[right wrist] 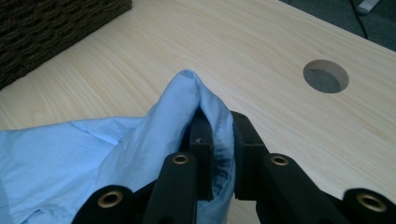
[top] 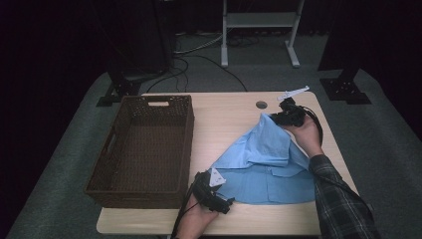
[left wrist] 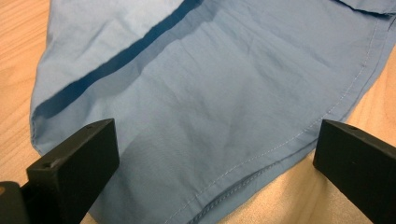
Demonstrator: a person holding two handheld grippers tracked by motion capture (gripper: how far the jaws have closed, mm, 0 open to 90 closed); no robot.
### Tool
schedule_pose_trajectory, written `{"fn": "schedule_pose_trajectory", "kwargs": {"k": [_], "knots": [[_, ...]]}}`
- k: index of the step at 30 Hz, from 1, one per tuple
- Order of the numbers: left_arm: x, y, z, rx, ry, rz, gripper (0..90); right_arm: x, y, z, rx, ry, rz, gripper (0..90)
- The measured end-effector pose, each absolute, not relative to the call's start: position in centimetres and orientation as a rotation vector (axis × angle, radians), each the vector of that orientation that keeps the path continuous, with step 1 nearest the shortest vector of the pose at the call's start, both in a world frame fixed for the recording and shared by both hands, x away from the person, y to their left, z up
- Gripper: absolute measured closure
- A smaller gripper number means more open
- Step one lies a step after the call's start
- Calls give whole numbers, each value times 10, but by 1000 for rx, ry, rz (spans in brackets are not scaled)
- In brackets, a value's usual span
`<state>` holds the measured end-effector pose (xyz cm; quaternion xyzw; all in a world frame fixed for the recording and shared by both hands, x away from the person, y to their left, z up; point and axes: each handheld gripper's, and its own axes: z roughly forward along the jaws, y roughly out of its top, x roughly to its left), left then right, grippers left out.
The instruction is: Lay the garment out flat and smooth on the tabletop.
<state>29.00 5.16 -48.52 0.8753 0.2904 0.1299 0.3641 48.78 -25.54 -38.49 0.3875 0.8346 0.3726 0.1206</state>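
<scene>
A light blue shirt (top: 266, 162) lies partly folded on the wooden table (top: 224, 119). My right gripper (top: 276, 118) is shut on a bunched edge of the shirt (right wrist: 187, 107) at its far end, holding that part up over the table. My left gripper (top: 224, 198) rests near the table's front edge at the shirt's hem. Its jaws stand wide open on either side of the stitched hem (left wrist: 261, 158), with the cloth lying flat between them and not pinched.
A dark wicker basket (top: 144, 149) stands on the left half of the table, and its corner (right wrist: 56, 28) shows in the right gripper view. A round cable hole (top: 261, 105) sits near the table's far edge. Stands and cables lie on the floor beyond.
</scene>
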Motion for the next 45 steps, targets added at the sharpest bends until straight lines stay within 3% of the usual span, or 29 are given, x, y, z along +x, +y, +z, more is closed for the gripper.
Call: {"fn": "schedule_pose_trajectory", "kwargs": {"k": [17, 23, 30, 38, 45], "knots": [[290, 51, -485, 2252, 740, 333, 0, 513, -255, -392, 1156, 2364, 929, 779], [290, 51, -485, 2250, 742, 330, 0, 513, -264, -387, 1200, 2305, 977, 710], [290, 51, -485, 2253, 740, 331, 0, 504, -271, -383, 1170, 2292, 1009, 566], [290, 51, -485, 2254, 738, 332, 0, 482, -280, -377, 1098, 2291, 1102, 265], [290, 51, -485, 2252, 739, 331, 0, 462, -289, -386, 1091, 2274, 1125, 88]]}}
